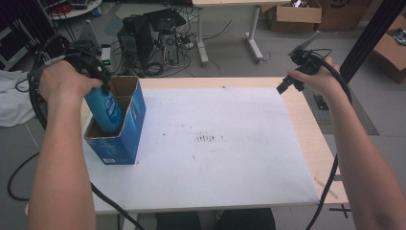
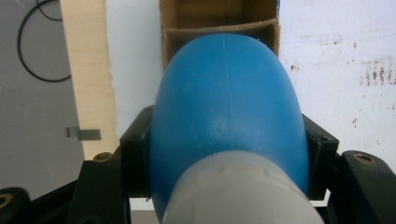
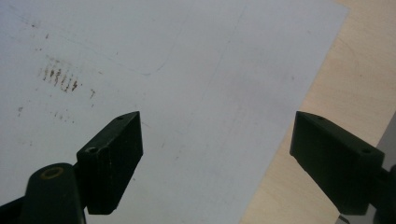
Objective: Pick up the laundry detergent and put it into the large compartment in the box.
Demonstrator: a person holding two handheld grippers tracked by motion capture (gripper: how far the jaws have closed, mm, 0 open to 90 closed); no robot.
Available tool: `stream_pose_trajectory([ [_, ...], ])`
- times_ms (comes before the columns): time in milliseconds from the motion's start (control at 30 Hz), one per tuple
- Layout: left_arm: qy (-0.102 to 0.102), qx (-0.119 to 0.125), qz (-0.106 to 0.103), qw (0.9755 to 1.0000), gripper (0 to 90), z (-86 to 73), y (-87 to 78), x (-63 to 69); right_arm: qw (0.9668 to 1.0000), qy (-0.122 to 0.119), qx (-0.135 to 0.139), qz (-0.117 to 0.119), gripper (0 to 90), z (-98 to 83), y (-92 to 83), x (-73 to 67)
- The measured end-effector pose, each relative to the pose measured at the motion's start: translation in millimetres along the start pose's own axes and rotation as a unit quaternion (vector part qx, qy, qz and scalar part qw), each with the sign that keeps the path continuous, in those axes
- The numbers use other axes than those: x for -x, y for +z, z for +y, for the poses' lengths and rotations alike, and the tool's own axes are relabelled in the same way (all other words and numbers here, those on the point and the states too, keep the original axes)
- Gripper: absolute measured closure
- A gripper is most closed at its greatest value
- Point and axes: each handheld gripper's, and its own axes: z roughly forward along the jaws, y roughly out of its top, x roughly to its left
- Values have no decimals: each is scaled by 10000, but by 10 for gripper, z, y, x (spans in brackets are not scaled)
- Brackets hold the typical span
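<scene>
A blue bottle with a white label stands bottom-down inside an open blue cardboard box at the table's left side. My left gripper is shut on the bottle's upper part above the box. In the left gripper view the blue bottle sits squeezed between the two black jaws, its pale cap end nearest the camera, and the cardboard box opens beyond it. My right gripper hovers over the far right corner of the table; in the right gripper view my right gripper stands open with nothing between its jaws.
A white mat with dark smudges covers most of the wooden table. Beyond the far edge are a computer tower, cables and cardboard boxes on the floor. A black post rises at the right.
</scene>
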Motion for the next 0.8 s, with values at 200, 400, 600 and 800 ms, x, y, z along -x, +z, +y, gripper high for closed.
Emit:
stream_pose_trajectory([
  [200, 1, -126, -11, 9999, 382, -19, 229, -2, 10000, -16, 12, -3, 175, -9, -18, -7],
  [400, 26, -238, -51, 9997, 382, -35, 428, 1, 10000, -25, 4, 1, 175, -8, -13, -18],
  [600, 43, -333, -47, 9994, 382, -42, 600, 17, 10000, -36, 4, -5, 175, -10, -5, -26],
  [800, 79, -393, -38, 9992, 381, -41, 741, 37, 10000, -34, -24, -17, 175, -15, 8, -18],
])
